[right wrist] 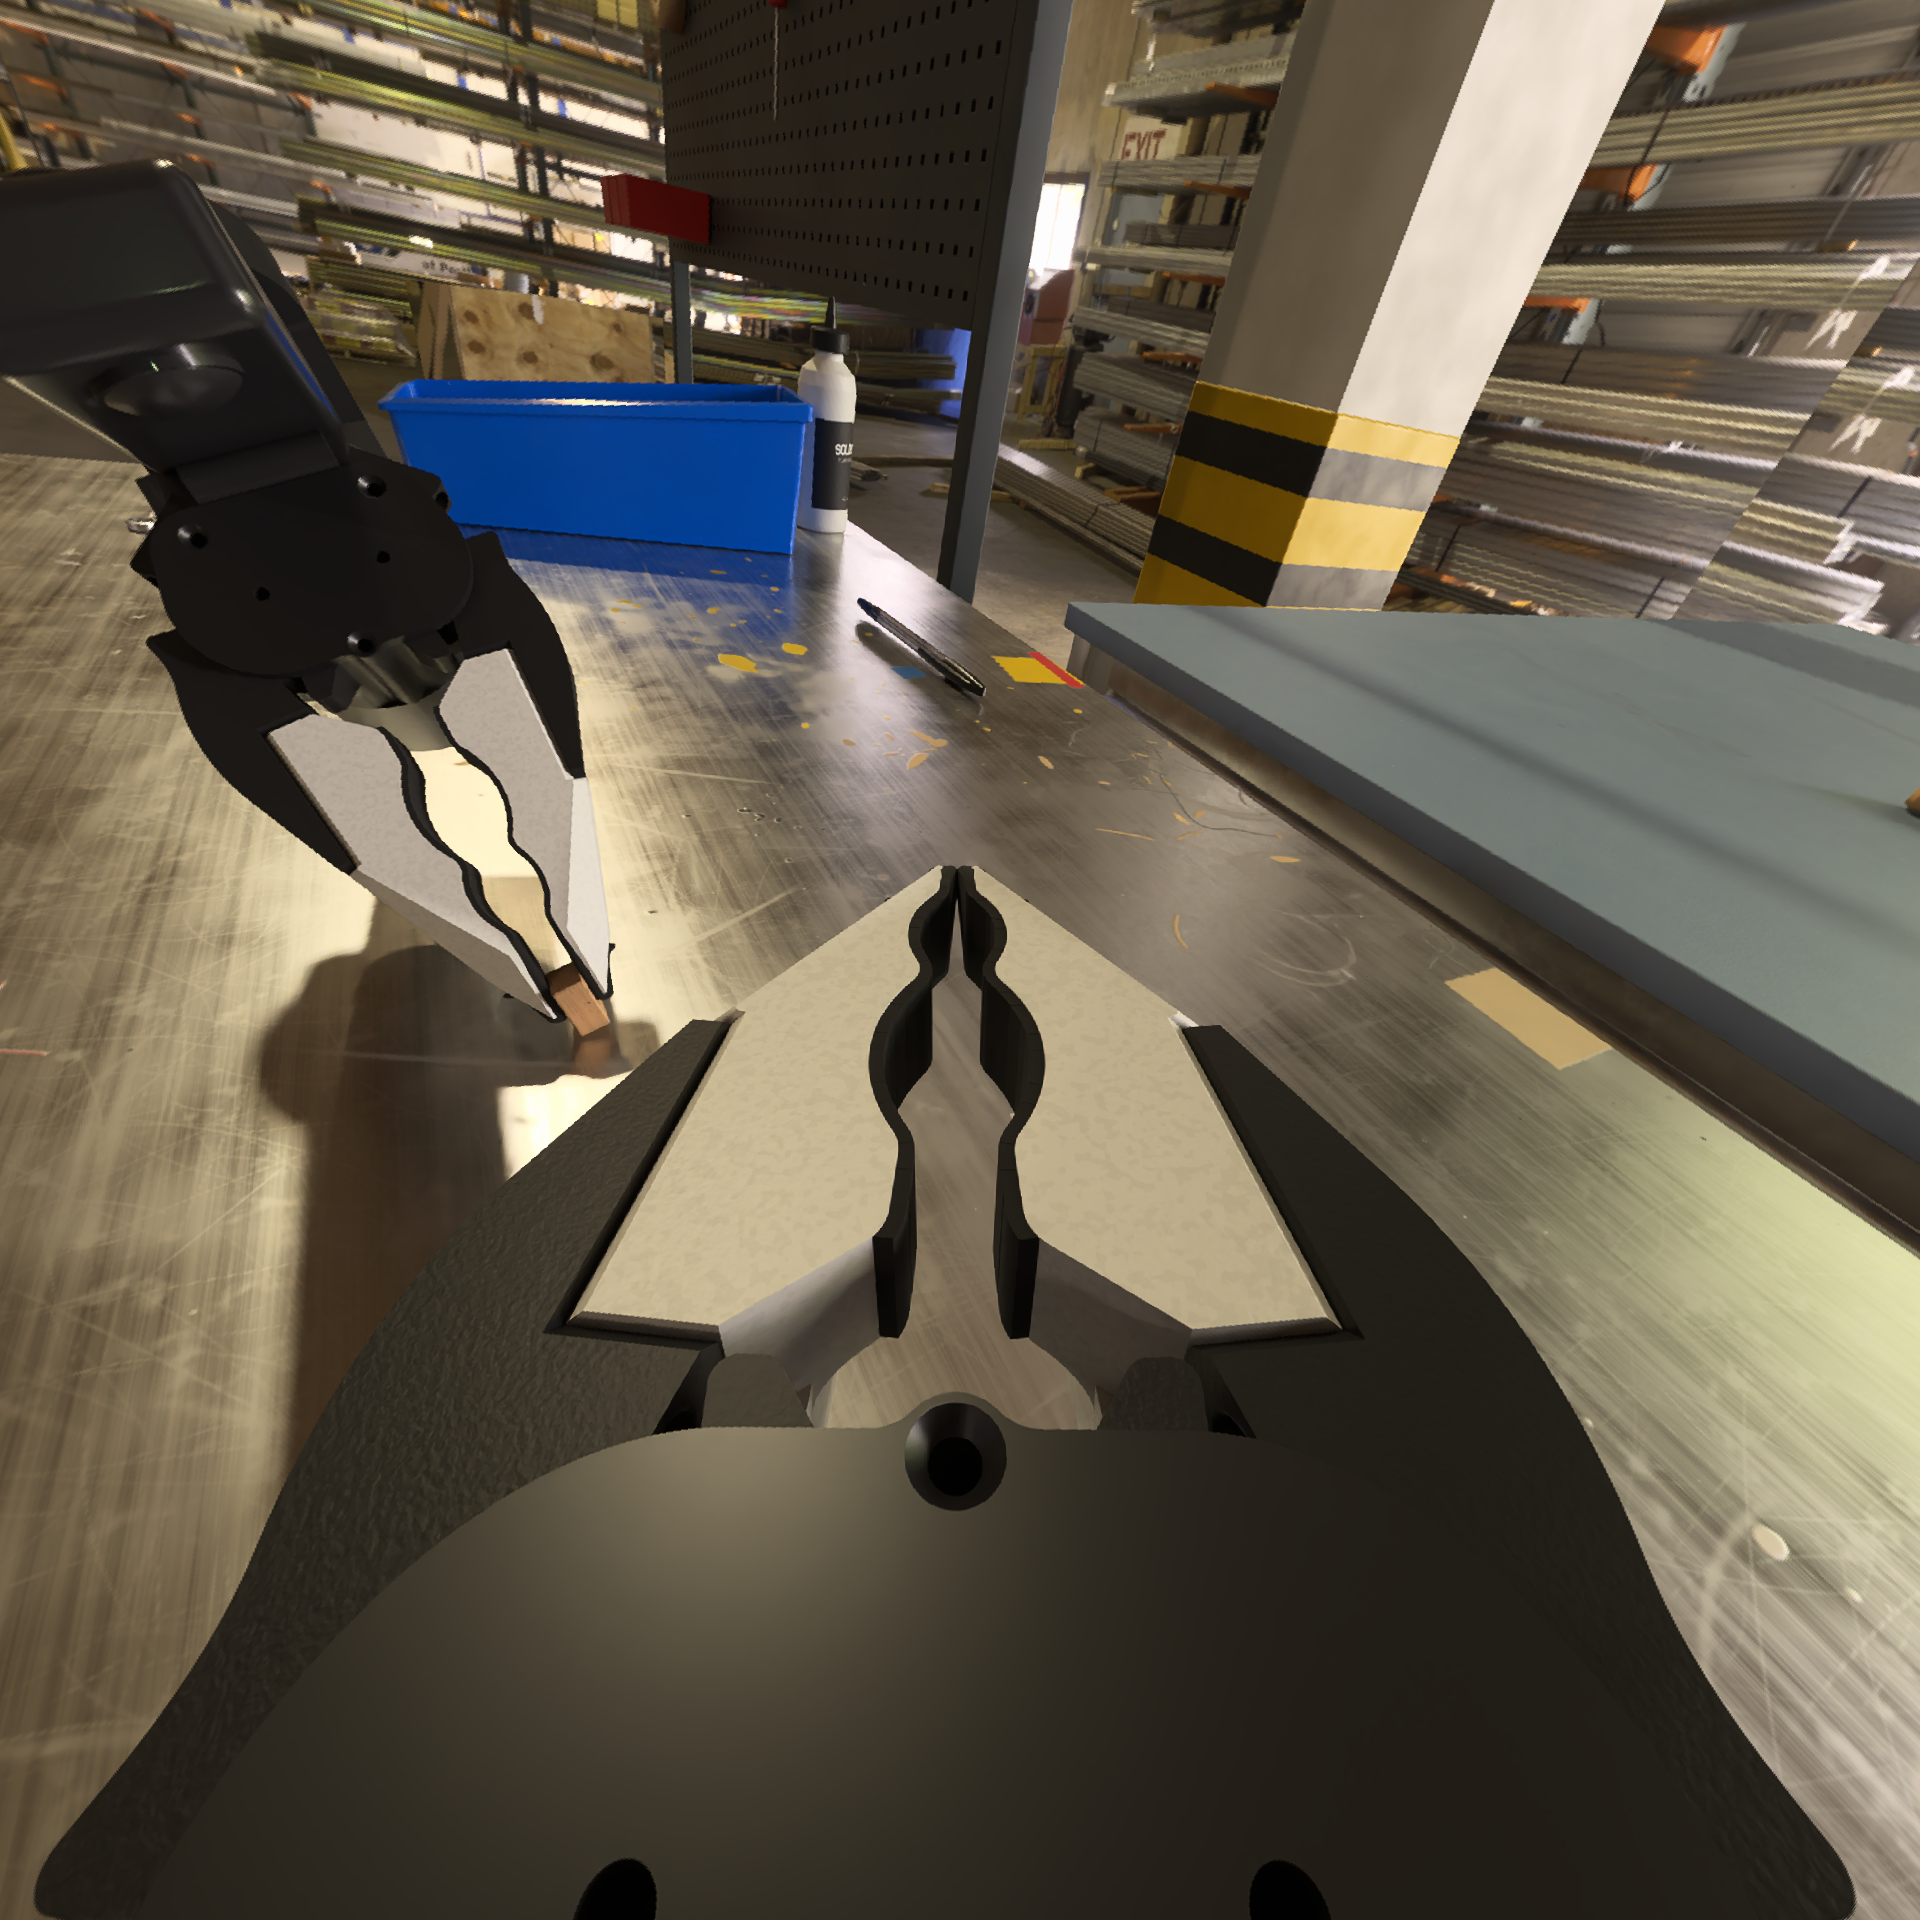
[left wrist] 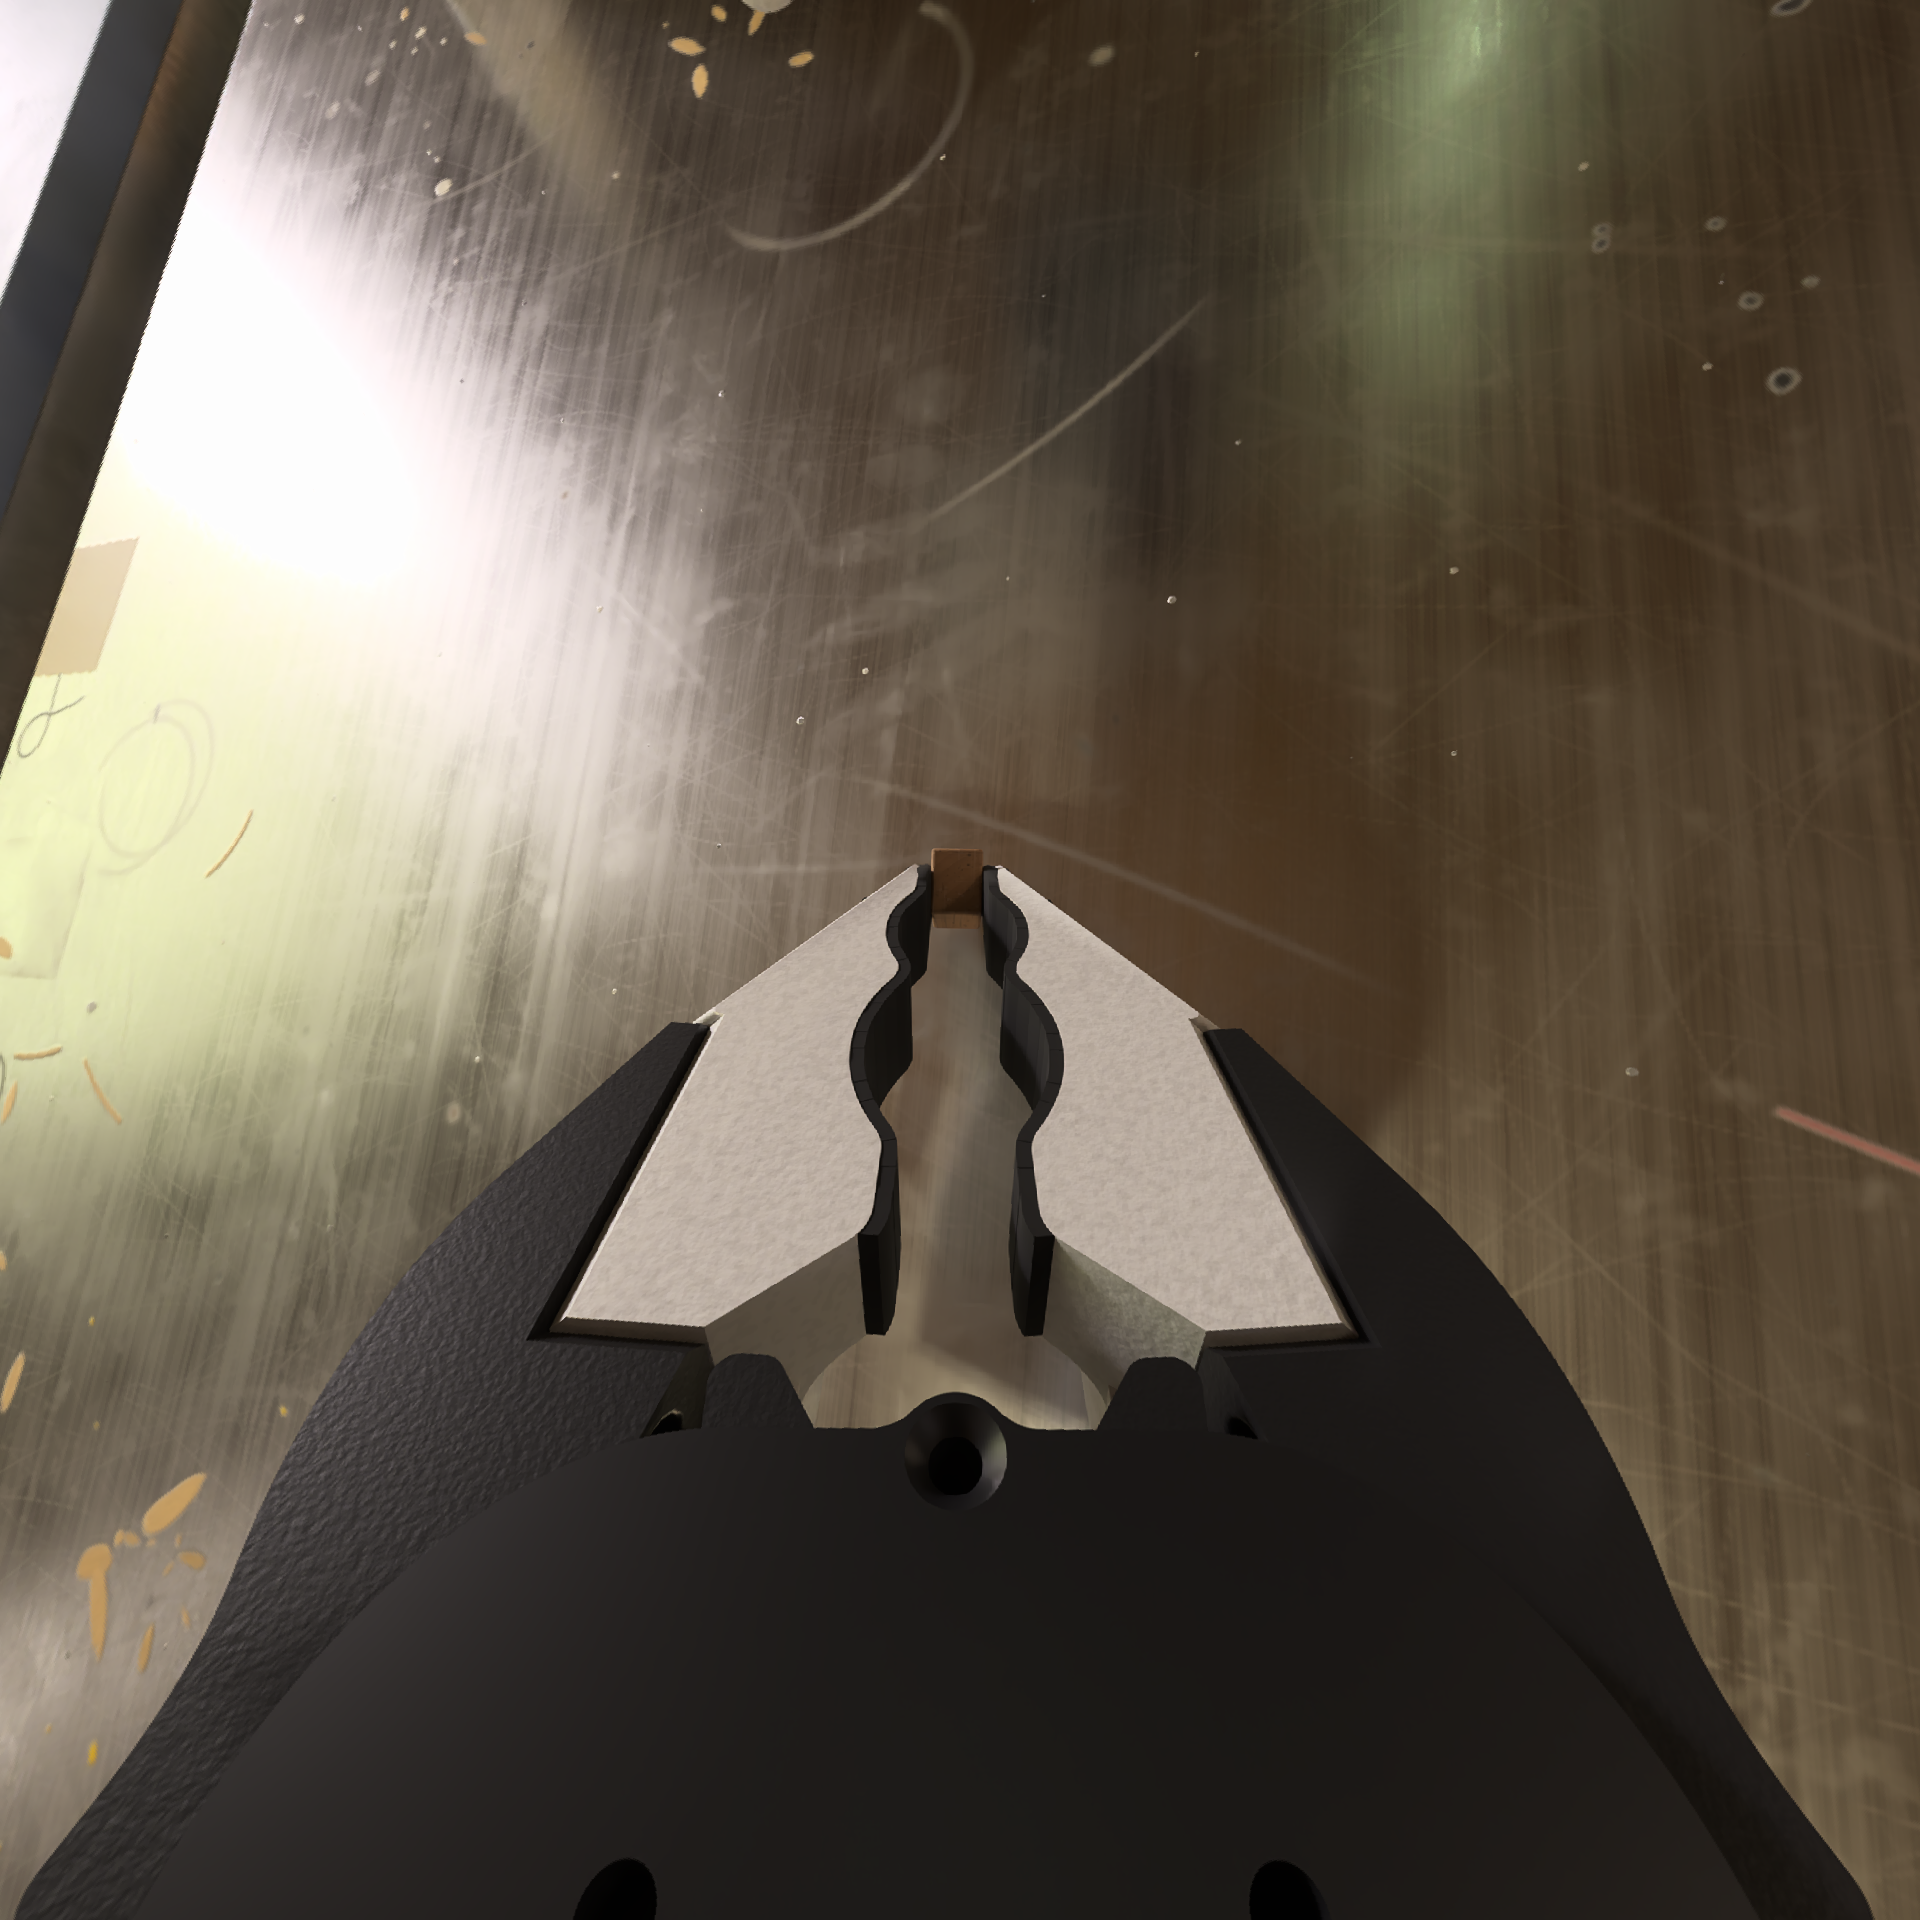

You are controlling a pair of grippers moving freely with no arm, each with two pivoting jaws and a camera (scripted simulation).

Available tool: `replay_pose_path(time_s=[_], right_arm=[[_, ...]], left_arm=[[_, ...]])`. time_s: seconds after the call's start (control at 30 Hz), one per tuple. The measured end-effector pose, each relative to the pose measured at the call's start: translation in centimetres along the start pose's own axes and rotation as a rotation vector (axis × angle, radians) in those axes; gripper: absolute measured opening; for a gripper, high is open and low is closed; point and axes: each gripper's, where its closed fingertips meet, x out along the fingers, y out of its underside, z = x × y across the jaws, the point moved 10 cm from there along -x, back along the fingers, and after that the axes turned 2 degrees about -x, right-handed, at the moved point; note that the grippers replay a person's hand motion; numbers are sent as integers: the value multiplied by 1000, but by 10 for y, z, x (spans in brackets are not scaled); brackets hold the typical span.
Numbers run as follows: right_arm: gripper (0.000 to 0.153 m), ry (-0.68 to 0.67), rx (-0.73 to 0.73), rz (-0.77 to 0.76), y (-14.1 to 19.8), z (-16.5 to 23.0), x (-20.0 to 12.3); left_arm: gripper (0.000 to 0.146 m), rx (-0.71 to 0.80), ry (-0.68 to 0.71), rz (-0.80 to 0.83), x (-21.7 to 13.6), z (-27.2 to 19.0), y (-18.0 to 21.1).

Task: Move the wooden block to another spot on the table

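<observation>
A small wooden block (left wrist: 957,885) sits pinched between the tips of my left gripper (left wrist: 957,878), which points down at the scratched metal table (left wrist: 1351,727). In the right wrist view the same left gripper (right wrist: 574,992) holds the block (right wrist: 580,1000) just above the table, over its shadow. My right gripper (right wrist: 956,878) is shut and empty, hovering over the table to the right of the block.
A blue bin (right wrist: 613,462) and a white bottle (right wrist: 828,436) stand at the table's far side under a dark pegboard (right wrist: 842,145). A black pen (right wrist: 920,646) lies past my right gripper. A raised grey-blue slab (right wrist: 1558,748) runs along the right. The table's edge (left wrist: 94,343) is at the left.
</observation>
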Motion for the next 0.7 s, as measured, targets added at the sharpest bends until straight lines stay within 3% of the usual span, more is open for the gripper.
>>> replay_pose_path(time_s=[0.43,0.7], right_arm=[[0,-12,3,11,2,1,1],[0,-17,8,18,3,1,2]], left_arm=[[9,-3,-19,-11,0,1,0],[25,-23,-42,-58,-2,3,-1]])
